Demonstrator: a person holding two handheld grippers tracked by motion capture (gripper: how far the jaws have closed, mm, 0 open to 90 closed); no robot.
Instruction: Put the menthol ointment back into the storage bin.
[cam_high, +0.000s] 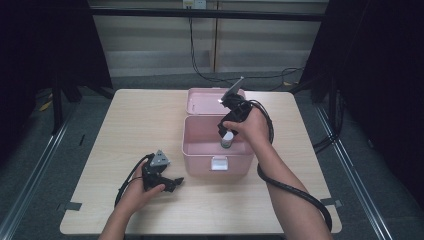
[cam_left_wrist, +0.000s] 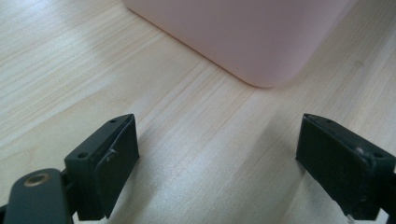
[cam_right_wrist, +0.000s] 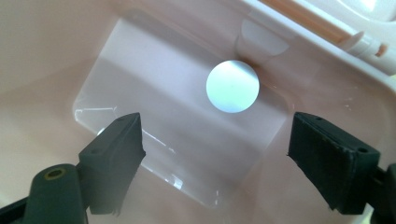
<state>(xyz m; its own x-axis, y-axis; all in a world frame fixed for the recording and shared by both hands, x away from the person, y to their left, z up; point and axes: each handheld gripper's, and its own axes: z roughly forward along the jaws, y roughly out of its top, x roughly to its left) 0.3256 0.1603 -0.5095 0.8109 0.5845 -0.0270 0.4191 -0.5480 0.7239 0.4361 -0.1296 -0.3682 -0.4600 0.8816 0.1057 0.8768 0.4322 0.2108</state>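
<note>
Left gripper (cam_high: 176, 181) is held low in the left hand (cam_high: 142, 192), jaws spread wide and pointed off to the right, nothing pinched between them. In the left gripper view its fingertips (cam_left_wrist: 109, 158) are seen well apart. Left forearm is brought in from the bottom edge, angled up and right. Right gripper (cam_high: 223, 131) is held up higher by the right hand (cam_high: 252, 127), tipped downward, jaws gaping with nothing gripped. Right forearm is stretched up from the bottom right, with the cable looped alongside it.
</note>
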